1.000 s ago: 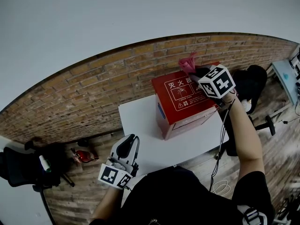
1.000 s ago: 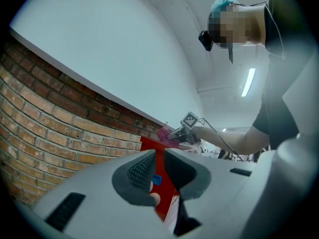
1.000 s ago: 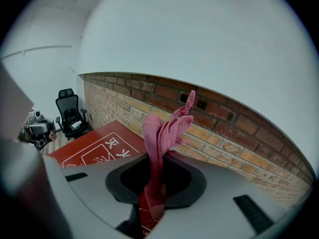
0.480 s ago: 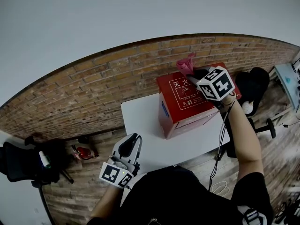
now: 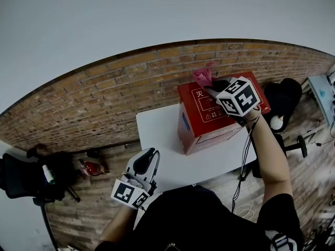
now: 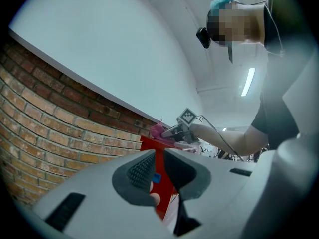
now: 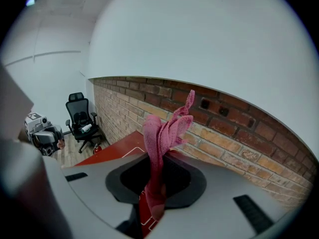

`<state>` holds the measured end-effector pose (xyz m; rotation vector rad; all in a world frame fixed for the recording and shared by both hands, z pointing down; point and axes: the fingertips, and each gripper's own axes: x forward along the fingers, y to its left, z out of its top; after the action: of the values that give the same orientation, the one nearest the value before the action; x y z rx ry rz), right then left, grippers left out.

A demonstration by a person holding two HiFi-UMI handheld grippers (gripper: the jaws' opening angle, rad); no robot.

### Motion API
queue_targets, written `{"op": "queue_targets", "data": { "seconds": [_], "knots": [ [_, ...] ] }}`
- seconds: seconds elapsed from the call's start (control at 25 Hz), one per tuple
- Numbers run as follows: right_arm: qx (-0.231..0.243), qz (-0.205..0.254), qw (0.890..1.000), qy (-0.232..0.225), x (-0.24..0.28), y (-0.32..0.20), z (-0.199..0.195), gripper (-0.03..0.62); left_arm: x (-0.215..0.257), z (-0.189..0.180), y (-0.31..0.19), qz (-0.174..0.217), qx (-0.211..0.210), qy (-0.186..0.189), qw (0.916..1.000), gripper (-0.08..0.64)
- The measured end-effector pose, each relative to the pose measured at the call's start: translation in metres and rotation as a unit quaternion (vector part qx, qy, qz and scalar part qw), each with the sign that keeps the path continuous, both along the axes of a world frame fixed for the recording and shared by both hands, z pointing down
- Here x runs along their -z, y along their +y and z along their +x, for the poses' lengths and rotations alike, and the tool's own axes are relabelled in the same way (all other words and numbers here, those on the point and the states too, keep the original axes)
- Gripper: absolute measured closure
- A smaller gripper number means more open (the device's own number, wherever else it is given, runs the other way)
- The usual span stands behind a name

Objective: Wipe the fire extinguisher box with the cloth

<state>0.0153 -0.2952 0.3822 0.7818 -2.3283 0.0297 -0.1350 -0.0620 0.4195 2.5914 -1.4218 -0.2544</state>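
Right gripper view showed the right gripper point(image 7: 158, 178) clamping a crumpled pink cloth point(image 7: 162, 128) over the red fire extinguisher box point(image 7: 119, 146). The left gripper point(image 6: 158, 172) was empty, barely parted.

- The right gripper point(image 5: 213, 86), clamped on the crumpled pink cloth point(image 5: 202, 76), has slid leftward along the top of the red fire extinguisher box point(image 5: 205, 125).
- More red top now shows right of it.

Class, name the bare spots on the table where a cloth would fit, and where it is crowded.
Bare: the table left of the box, and the strip before it. Crowded: the box top, where the right gripper holds the cloth.
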Motion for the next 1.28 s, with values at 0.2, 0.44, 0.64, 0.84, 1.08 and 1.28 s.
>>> {"op": "queue_targets", "data": {
  "seconds": [0.2, 0.44, 0.64, 0.84, 1.08, 1.28],
  "knots": [
    [0.011, -0.002, 1.000, -0.003, 0.001, 0.005, -0.010, 0.518, 0.002, -0.002, 0.001, 0.004, 0.007, 0.002, 1.0000, 0.479],
    [0.026, -0.004, 1.000, -0.005, 0.001, 0.012, -0.022, 0.518, 0.000, -0.004, 0.004, 0.001, 0.015, 0.000, 0.9999, 0.485],
    [0.039, -0.007, 0.999, -0.007, 0.000, 0.019, -0.034, 0.518, -0.001, -0.007, 0.007, 0.003, 0.027, 0.000, 0.9996, 0.503],
    [0.053, -0.008, 0.999, -0.007, 0.001, 0.025, -0.047, 0.518, -0.003, -0.010, 0.009, 0.002, 0.037, -0.001, 0.9993, 0.522],
    [0.068, -0.008, 0.998, -0.006, 0.000, 0.032, -0.060, 0.518, -0.004, -0.013, 0.012, 0.004, 0.049, -0.001, 0.9988, 0.526],
    [0.077, -0.009, 0.997, -0.008, 0.000, 0.034, -0.071, 0.518, -0.006, -0.015, 0.013, -0.002, 0.055, -0.002, 0.9985, 0.526]
  ]
}}
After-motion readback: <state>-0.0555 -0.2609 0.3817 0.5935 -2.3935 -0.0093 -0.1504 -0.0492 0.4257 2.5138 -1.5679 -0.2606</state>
